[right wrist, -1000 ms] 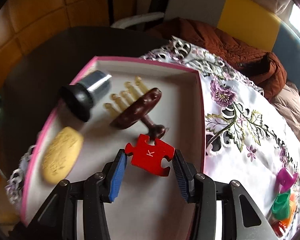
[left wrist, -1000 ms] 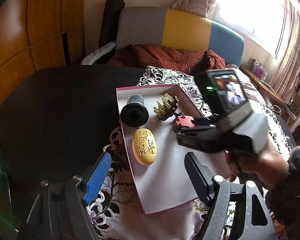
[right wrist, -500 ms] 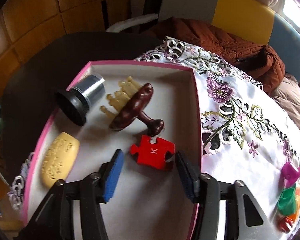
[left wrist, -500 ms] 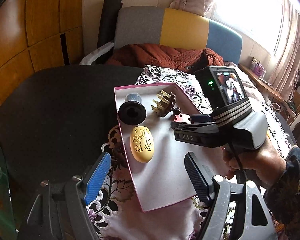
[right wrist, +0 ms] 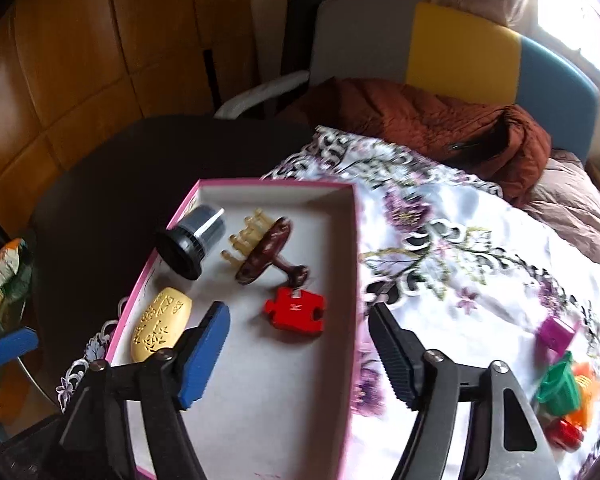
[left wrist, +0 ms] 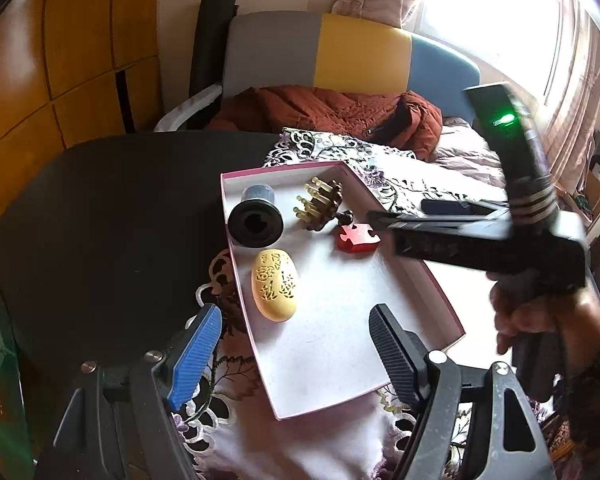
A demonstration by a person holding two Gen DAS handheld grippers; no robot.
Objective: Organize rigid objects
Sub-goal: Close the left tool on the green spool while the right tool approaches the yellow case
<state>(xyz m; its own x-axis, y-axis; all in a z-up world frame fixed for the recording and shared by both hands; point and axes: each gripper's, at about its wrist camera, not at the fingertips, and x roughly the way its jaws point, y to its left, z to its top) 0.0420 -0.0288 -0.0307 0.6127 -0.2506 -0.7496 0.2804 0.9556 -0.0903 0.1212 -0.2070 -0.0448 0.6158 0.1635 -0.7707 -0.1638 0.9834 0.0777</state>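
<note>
Opening my right gripper (right wrist: 298,354) over the pink-rimmed box (right wrist: 354,280), nothing between its pads.

Nearest, my left gripper (left wrist: 294,346) hangs wide and empty at the box's near end. The red puzzle piece (right wrist: 296,310) lies flat on the box floor just ahead of the right gripper, clear of both pads. Loose colored toys (right wrist: 562,390) sit on the embroidered cloth off to its right, so the right hand is nearer.

A shallow cardboard box (right wrist: 354,240) with a pink rim and pale grey floor holds a bright red jigsaw piece (right wrist: 295,309), a yellow oval soap-like case with cut-out floral patterning (right wrist: 161,324), a dark brown wooden comb with amber teeth (right wrist: 260,246), and a black-and-grey cylinder (right wrist: 192,240). My white tablecloth (right wrist: 480,264) carries purple embroidered flowers.
</note>
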